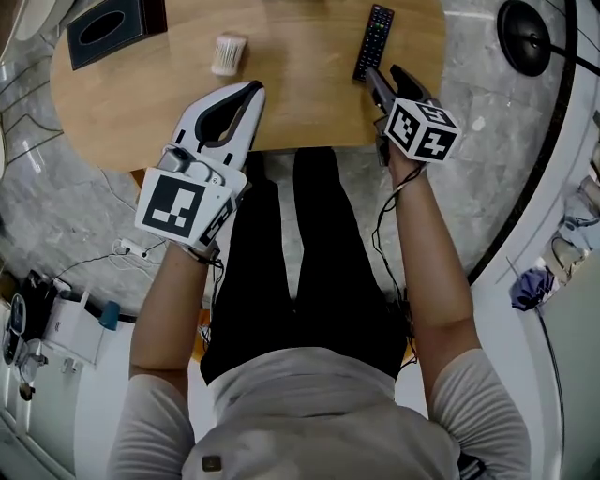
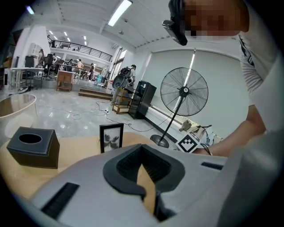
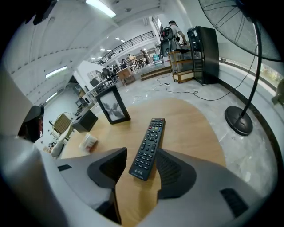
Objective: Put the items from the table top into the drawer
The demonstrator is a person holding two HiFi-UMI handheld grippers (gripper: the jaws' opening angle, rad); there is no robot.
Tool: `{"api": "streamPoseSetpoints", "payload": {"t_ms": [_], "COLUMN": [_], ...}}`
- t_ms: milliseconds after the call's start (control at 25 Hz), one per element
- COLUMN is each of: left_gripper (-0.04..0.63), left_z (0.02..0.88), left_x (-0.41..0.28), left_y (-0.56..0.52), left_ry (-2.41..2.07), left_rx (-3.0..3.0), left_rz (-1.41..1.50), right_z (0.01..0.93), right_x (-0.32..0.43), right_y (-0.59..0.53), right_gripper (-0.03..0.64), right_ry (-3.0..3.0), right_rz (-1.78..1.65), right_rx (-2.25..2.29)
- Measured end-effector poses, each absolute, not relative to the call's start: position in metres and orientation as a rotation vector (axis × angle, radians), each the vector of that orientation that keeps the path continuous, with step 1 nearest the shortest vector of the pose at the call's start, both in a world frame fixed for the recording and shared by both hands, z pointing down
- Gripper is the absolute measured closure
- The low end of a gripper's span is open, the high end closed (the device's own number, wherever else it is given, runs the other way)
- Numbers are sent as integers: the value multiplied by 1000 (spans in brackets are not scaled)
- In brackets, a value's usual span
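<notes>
On the rounded, pale wood table (image 1: 300, 103), a slim black remote (image 1: 373, 42) with rows of small buttons lies flat near the right edge, its near end towards the person. Further left stands a small white ribbed pot (image 1: 229, 53), perhaps a toothpick holder, though the view is too coarse to be sure. A square, matt black tissue box (image 1: 114, 26) with an oval slot sits at the far left. A black-framed picture (image 3: 113, 105) stands upright beyond the remote.

Both bare forearms reach forward from the torso over the table's near edge. The left gripper (image 1: 251, 91) has a smooth white shell and dark ribbed pads. It lies low over the wood, pointing up the table, its jaws closed tip to tip on nothing, with only a sliver of table showing through the loop behind the tips.

The right gripper (image 1: 386, 77) tilts steeply down at the remote's near end. Its jaws stand wide apart, and the remote shows between the dark ribbed pads, though neither pad presses on it.
</notes>
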State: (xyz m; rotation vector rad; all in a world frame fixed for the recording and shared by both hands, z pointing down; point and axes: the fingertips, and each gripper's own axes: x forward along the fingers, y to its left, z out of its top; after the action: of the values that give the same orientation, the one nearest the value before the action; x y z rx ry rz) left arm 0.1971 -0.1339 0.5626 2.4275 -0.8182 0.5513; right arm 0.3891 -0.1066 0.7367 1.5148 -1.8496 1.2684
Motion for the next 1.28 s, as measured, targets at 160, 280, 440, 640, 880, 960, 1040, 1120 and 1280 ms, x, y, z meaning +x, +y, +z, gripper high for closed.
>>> {"api": "streamPoseSetpoints", "payload": {"t_ms": [160, 280, 440, 640, 880, 960, 1040, 1120, 1280], "left_gripper": [586, 586, 586, 586, 586, 586, 586, 586, 586], "left_z": [582, 597, 611, 618, 622, 621, 620, 618, 613], "left_x": [201, 201, 201, 196, 191, 189, 186, 182, 177], "left_y": [-130, -126, -124, -125, -122, -121, -120, -119, -115], "left_ry": [-796, -790, -782, -797, -807, -814, -822, -829, -861], "left_rx": [2418, 2392, 2370, 2350, 2329, 2324, 2321, 2320, 2313], "left_rz": [556, 557, 565, 556, 546, 543, 542, 539, 529], "right_z": [766, 779, 792, 797, 798, 798, 798, 796, 789], "right_x": [390, 390, 382, 379, 372, 373, 372, 371, 368], "right_y": [-110, -115, -117, -119, -123, -123, -122, -120, -117], "right_gripper": [382, 374, 374, 408, 508, 509, 511, 511, 512], "right_ry": [-1813, -1797, -1775, -1762, -1783, -1786, -1786, -1786, -1803], "right_rz": [1286, 1271, 1217, 1083, 997, 996, 1000, 1000, 978], "right_rx": [1519, 1521, 1492, 1482, 1423, 1417, 1411, 1407, 1385]}}
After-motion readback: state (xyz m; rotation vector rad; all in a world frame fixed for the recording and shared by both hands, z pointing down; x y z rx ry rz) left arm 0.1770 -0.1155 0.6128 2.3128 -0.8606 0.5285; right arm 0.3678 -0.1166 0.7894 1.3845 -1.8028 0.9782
